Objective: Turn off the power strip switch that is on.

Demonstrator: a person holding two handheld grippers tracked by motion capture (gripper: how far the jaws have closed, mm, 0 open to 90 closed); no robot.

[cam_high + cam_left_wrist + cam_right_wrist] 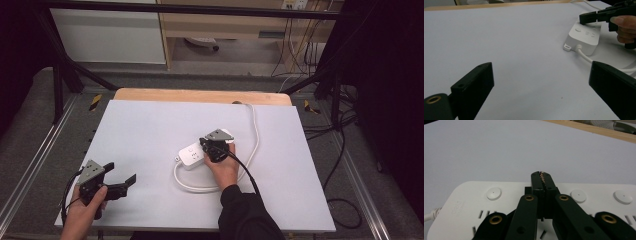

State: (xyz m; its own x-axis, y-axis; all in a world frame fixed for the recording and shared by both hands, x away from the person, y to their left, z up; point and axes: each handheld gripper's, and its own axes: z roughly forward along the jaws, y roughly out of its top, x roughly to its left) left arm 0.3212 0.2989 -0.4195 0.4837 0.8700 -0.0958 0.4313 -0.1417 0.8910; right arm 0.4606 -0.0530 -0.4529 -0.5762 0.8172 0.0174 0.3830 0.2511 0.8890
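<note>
I am holding my right gripper (212, 145) over the white power strip (192, 156), its jaws pressed fully together with nothing between them. In the right gripper view the closed tips (541, 178) are hanging above the strip's top face (469, 202), between two of its round buttons (493, 193), with the socket slots just below them; whether the tips are touching the plastic I cannot tell. My right hand (224, 167) is wrapping the gripper's body from the near side.

The power strip is lying flat a little right of the middle of the white tabletop (145, 130), well apart from every edge. Its white cord (256, 135) is leaving the strip's near-left end, looping toward the near edge, then running up the right side to the far edge.

My left gripper (122, 175) is sitting near the tabletop's near-left corner, jaws standing wide apart and empty. In the left gripper view its two black jaws are framing bare tabletop (524, 50), with the strip (584, 37) and my right gripper (590, 17) farther off toward the right.
</note>
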